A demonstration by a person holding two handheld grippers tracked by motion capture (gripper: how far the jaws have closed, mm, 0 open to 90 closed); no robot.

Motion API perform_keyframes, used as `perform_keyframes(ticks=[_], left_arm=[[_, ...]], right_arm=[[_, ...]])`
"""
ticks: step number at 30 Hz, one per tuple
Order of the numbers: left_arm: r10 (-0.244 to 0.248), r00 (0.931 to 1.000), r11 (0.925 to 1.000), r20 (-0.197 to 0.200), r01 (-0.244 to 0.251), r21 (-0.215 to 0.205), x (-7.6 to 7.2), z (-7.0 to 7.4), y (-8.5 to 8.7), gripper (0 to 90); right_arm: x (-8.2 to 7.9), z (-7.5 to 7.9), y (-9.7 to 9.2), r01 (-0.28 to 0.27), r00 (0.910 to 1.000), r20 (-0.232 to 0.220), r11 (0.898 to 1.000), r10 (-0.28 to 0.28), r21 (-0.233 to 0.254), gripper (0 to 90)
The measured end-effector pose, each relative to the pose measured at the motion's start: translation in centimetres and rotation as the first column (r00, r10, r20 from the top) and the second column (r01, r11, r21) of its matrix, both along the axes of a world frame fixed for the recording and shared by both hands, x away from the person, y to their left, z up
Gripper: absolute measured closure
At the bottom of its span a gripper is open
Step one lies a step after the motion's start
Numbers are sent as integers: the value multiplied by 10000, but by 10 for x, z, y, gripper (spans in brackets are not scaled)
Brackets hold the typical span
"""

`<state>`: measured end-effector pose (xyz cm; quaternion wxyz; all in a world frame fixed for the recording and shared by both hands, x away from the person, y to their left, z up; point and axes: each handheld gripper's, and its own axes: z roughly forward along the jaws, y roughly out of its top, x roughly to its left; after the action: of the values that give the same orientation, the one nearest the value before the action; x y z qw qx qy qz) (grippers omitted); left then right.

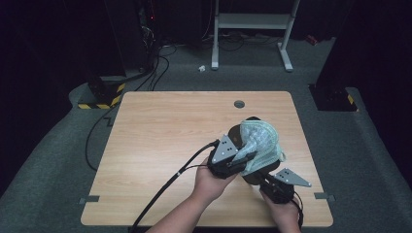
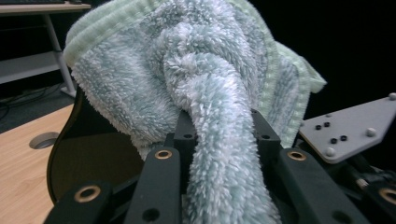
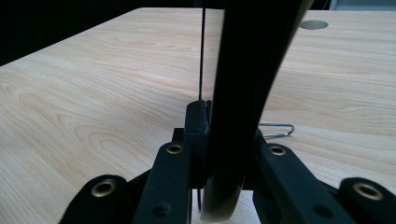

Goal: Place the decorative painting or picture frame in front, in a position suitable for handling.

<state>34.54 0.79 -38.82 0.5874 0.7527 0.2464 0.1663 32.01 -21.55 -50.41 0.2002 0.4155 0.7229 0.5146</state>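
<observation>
A fluffy pale green-and-blue towel (image 1: pixel 260 141) is draped over a glossy black round dish (image 1: pixel 236 132) held on edge above the table's right half. My left gripper (image 1: pixel 247 158) is shut on a twisted bunch of the towel (image 2: pixel 219 140), pressing it against the dish (image 2: pixel 88 154). My right gripper (image 1: pixel 266 181) comes in from below and is shut on the dish's rim (image 3: pixel 243 70), which stands thin and dark between its jaws (image 3: pixel 224 114). The towel hides most of the dish face.
The wooden table (image 1: pixel 160 131) has a round grommet hole (image 1: pixel 239 104) near its far edge. A small bent metal wire loop (image 3: pixel 276 129) lies on the wood just past the right jaws. A white desk frame (image 1: pixel 252 22) and cables sit on the floor behind.
</observation>
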Motion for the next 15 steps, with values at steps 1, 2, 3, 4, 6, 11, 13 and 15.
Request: perform_keyframes(ticks=[1,2,3,4,6,11,13,15], left_arm=[[132,9998,9999,-126,-132,-43,5,0,2,706],[227,9997,9997,-129,-227,-16,8,0,4,706],[329,9994,9995,-125,-330,-5,11,0,6,707],[329,9994,9995,-125,-330,-5,11,0,6,707],[771,9970,9970,-113,-769,122,23,-1,12,708],[1396,9899,9902,-247,-1393,122,42,-1,24,708],[1739,9842,9845,-327,-1730,297,53,-3,31,708],[1710,9844,9850,-419,-1698,312,55,-5,32,708]], right_arm=[[0,0,0,-5,10000,8,10000,5,-24,796],[0,0,0,-9,10000,8,10000,9,-35,796],[0,0,0,-12,10000,10,10000,12,-43,796],[0,0,0,-12,10000,10,10000,12,-43,796],[0,0,0,-31,10000,43,10000,32,-55,796],[0,0,1,-52,10000,71,10000,52,-74,795],[0,0,1,-48,10000,76,10000,48,-80,795],[0,0,1,-51,10000,81,10000,52,-84,795]])
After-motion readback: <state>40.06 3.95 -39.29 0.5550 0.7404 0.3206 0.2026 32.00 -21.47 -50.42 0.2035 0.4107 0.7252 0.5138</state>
